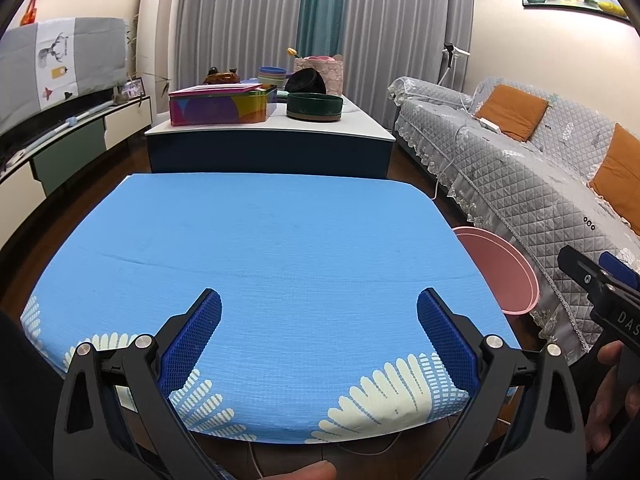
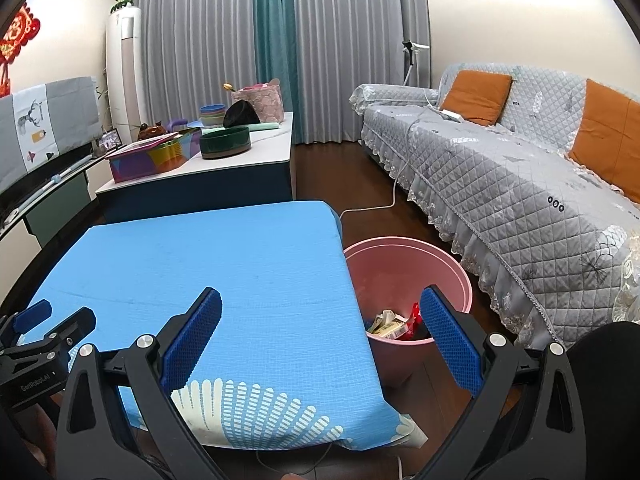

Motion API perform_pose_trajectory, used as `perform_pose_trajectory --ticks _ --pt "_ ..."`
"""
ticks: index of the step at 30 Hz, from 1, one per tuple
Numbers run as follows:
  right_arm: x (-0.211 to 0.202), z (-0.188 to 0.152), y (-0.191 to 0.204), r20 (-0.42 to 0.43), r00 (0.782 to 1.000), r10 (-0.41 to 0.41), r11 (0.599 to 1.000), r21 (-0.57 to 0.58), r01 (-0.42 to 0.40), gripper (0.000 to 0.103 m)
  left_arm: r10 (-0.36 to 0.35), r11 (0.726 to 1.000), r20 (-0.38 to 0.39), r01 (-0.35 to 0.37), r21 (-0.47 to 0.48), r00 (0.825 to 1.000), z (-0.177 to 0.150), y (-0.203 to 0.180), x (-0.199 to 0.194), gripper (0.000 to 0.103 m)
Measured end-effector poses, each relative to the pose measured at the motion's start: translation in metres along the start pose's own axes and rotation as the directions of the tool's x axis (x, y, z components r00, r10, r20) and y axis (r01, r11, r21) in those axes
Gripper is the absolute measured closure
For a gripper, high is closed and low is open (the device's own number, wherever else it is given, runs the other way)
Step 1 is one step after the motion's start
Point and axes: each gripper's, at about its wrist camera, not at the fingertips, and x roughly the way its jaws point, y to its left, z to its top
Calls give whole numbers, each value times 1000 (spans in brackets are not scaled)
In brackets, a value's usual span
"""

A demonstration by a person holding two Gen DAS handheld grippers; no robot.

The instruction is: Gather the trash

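A pink trash bin [image 2: 404, 264] stands on the floor at the right edge of the blue-clothed table [image 2: 208, 264]. Crumpled wrappers [image 2: 394, 326], yellow-white and red, lie at its bottom. In the left wrist view only part of the pink bin [image 1: 500, 272] shows past the table [image 1: 272, 256]. My left gripper [image 1: 319, 320] hangs open over the near part of the cloth, nothing between its blue pads. My right gripper [image 2: 320, 322] is open too, straddling the table's right edge and the bin. No trash shows on the cloth. Each gripper appears at the side of the other's view.
A grey quilted sofa [image 2: 520, 184] with orange cushions runs along the right. Behind the table stands a white-topped cabinet [image 1: 272, 128] with a colourful tin [image 1: 222, 106], a dark green bowl [image 1: 315, 106] and other vessels. A white cable [image 2: 384, 200] lies on the wooden floor.
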Motion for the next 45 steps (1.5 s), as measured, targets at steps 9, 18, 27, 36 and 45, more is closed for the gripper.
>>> perform_pose_trajectory --ticks 9,18,27,36,45 --pt "-1 0 0 1 1000 -3 1000 -1 3 5 -9 1000 5 9 7 1000 0 -2 0 8" --pt "-1 1 -1 4 1000 -2 1000 -4 2 5 -14 1000 10 13 11 1000 -1 -5 0 8" --pt "-1 0 -1 4 1000 -2 1000 -4 2 5 -12 1000 13 12 15 1000 0 -5 0 8" --pt "-2 0 -1 1 1000 -1 1000 -5 1 5 -16 1000 11 15 19 1000 0 -5 1 8" --pt "-2 0 -3 4 1000 -3 1000 -5 3 5 -18 1000 13 18 23 1000 1 -3 0 8"
